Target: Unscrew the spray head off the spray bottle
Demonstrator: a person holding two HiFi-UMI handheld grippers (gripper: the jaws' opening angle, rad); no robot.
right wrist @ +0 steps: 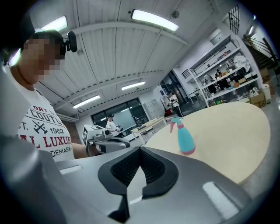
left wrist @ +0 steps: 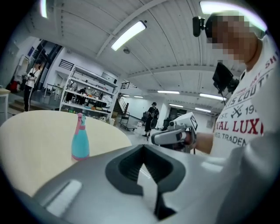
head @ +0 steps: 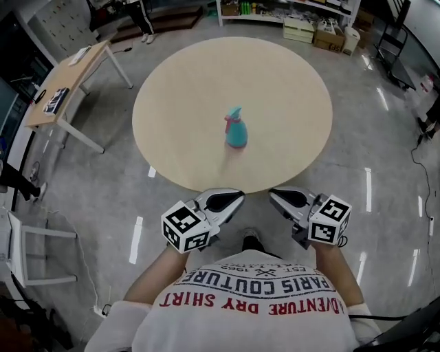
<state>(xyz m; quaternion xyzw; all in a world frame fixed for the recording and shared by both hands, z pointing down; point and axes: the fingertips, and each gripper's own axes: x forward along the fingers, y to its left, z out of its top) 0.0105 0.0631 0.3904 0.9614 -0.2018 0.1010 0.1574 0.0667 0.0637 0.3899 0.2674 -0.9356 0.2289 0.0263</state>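
Grey left gripper [head: 236,197]: held low in front of the person's chest, short of the table's near rim. In its own view [left wrist: 142,148] the two jaws are pressed together with nothing between them.
Grey right gripper [head: 273,195]: level with the other and just beside it, on the same near side of the table. Its own view [right wrist: 140,151] shows the jaws meeting, also empty.
Beige round table [head: 289,82]: bare top, with its near edge just ahead of both gripper tips.
Teal spray bottle [head: 236,134]: stands upright and alone near the middle of the table, well apart from both grippers. Nothing touches it.
Pink spray head [head: 232,115]: seated on the bottle's neck, not yet loosened as far as can be judged. Which way the nozzle points is hard to tell from above.
Step in hand: the reach toward the bottle, so the unscrewing itself has not begun.
Doing it well: spread both pairs of jaws before arriving. One gripper should clamp the bottle's body low and firmly so it cannot spin. The other should close across the collar under the head, not on the trigger, and turn about the bottle's upright line with the base kept on the table.
Risk: the bottle looks light and narrow, so a sideways nudge could tip or slide it.
Far off: a desk [head: 69,82] at the left and shelves [head: 302,14] beyond the table.
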